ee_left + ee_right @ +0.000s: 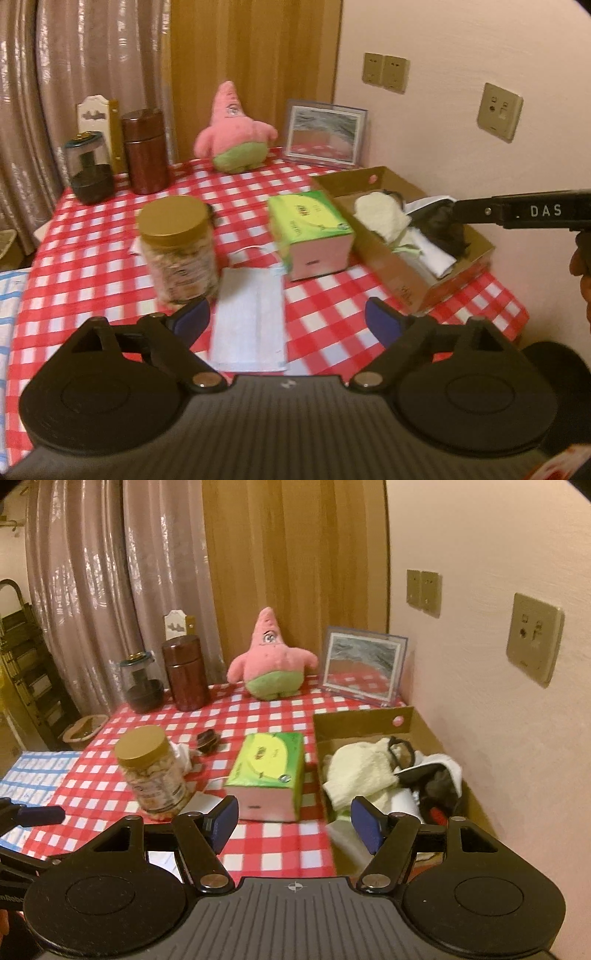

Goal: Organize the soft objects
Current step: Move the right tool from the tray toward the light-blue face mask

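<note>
- Face mask (251,317) lies flat at the table's near edge, between the left gripper (286,319) fingers, which stand wide apart and empty, not touching it.
- Jar (177,251) just beside the mask could get bumped, I'd guess.
- Right gripper (291,823), jaws parted, holds nothing near the cardboard box (406,716) of cloths at the right edge.
</note>
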Available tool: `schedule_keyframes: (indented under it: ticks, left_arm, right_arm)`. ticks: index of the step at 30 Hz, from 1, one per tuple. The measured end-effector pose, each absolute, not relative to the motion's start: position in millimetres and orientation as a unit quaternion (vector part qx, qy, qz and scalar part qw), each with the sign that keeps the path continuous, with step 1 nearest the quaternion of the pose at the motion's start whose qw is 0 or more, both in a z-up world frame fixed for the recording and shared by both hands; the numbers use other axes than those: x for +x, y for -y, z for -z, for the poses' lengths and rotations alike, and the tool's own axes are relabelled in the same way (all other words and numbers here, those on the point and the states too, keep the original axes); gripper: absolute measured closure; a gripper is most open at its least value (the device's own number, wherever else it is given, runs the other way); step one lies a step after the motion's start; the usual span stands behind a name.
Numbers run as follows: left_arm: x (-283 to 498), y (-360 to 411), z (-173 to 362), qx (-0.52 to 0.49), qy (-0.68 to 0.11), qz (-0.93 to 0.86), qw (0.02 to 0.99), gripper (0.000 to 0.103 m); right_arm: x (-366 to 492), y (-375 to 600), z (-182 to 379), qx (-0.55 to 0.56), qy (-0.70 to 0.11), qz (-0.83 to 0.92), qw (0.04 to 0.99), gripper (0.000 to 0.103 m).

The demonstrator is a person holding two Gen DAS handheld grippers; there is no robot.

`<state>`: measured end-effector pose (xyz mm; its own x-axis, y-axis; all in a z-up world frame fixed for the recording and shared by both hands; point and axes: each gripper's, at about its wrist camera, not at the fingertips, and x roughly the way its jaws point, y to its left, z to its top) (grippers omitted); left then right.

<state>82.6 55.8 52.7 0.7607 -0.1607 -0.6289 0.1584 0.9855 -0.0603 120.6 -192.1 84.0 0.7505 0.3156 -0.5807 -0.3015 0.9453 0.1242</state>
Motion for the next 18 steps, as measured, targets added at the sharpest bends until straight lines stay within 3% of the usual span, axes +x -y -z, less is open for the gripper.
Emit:
schedule_keyframes:
  ticks: [18]
  left_arm:
    - [72.4,-152.0,-61.0,0.017,-0.335,0.057,0.940,0.013]
  right_arm:
    - [113.8,116.0,-53.0,0.038,-0.335,-0.188,0.922,0.035]
